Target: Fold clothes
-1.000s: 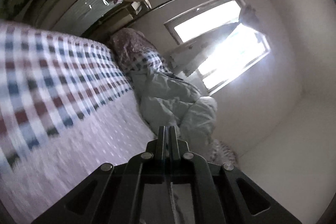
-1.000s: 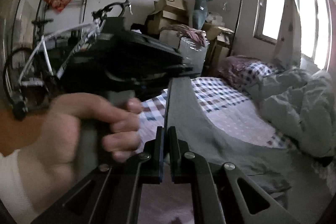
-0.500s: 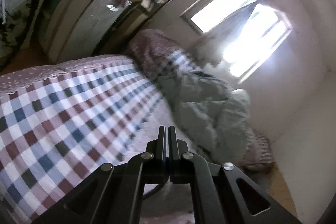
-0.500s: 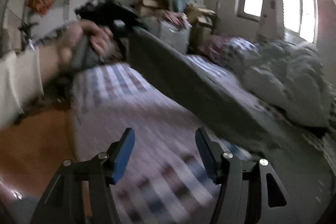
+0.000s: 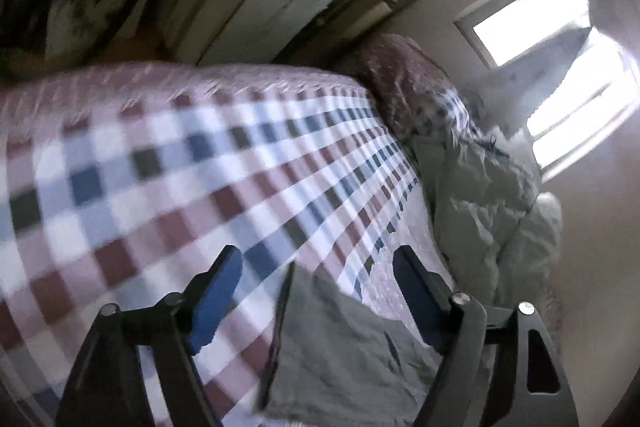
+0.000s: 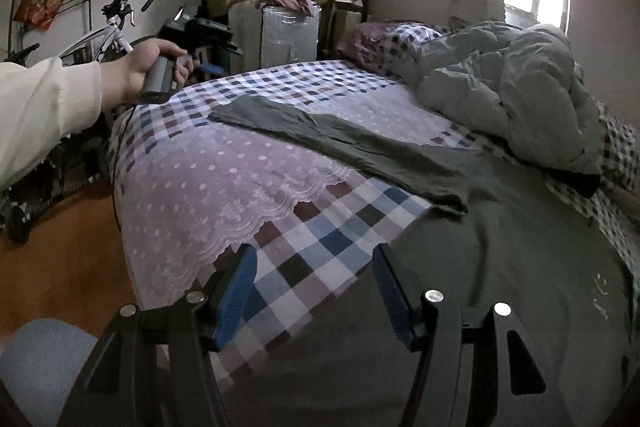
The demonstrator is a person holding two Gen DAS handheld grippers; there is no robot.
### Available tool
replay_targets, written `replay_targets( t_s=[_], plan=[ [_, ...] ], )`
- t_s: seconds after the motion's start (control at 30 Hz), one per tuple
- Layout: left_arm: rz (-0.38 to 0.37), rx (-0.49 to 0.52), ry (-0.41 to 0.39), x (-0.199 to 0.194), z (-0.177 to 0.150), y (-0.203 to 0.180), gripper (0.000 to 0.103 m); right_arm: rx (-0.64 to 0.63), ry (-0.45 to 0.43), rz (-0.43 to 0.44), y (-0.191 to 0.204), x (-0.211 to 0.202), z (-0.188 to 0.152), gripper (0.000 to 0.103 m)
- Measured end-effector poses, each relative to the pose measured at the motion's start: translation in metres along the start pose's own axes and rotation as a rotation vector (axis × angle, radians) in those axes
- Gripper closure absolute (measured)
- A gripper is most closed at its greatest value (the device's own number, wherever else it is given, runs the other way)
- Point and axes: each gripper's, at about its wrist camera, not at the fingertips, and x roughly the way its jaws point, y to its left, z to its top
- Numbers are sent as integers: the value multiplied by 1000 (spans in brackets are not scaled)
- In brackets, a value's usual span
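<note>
Since the frames a second back, both sets of tongs have let go of the grey-green garment (image 6: 460,227): each was clamped on an edge of it and holding it taut in the air; now it lies on the checked bedspread (image 6: 328,239).

Left gripper (image 5: 316,287): jaws opening at this moment, blue pads spread with nothing pressed between them. A corner of the garment (image 5: 340,347) lies on the bed below and between the fingers, out of contact with the pads as far as the blurred picture shows. The person's left hand (image 6: 154,71) holds this tool at the far end of the cloth.

Right gripper (image 6: 314,291): released, jaws apart and empty. The bulk of the garment sits just beyond and to the right of its right finger; a long narrow part runs ahead and leftward toward the left tool. Bare bedspread lies directly between the fingers.

The pale quilt (image 6: 520,95) is bunched well ahead and to the right, touching or nearly touching the garment's far edge; which, I cannot tell.

Assessment: the cloth is laid down but not yet folded. The narrow part looks rumpled. The next grasp probably needs an edge picked cleanly, without catching the bedspread.
</note>
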Motion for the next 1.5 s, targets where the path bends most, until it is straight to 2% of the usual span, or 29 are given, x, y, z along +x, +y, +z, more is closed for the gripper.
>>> replay_targets(
  t_s=[0.2,0.33,0.47,0.63,0.8,0.87,0.9,0.93,1.1,1.2,1.27,1.3,1.33,1.5],
  plan=[
    [-112,-97,70,-14,-51,28,21,36,-11,9,-2,-4,0,39],
    [-146,-94,102,-14,-82,18,21,55,-15,9,0,-4,0,39],
    [-87,-77,106,0,-90,6,21,64,-14,10,2,-5,-1,39],
    [-63,-114,77,14,-82,2,21,71,-8,9,1,-6,-3,39],
    [-38,-101,34,23,-79,-7,21,99,-10,7,-6,-7,-4,39],
    [-34,-103,11,21,-80,-8,34,112,-13,6,-10,-8,-4,39],
    [-25,-113,9,21,-81,-8,53,117,-15,3,-11,-9,-5,39],
    [-14,-125,11,22,-82,-7,65,122,-17,1,-13,-9,-5,39],
    [-41,-178,-20,15,-96,1,66,136,-27,-8,-25,-18,-10,39],
    [-55,-249,-10,11,-108,8,63,146,-26,-15,-33,-22,-14,39],
    [-70,-275,-1,9,-115,7,59,152,-27,-20,-37,-26,-17,39],
    [-76,-274,0,9,-117,5,54,156,-27,-24,-39,-27,-19,39],
    [-71,-260,-4,9,-118,1,50,160,-28,-28,-42,-29,-20,39],
    [2,-276,-71,18,-105,-1,49,198,-26,-37,-51,-33,-26,39]
  ],
)
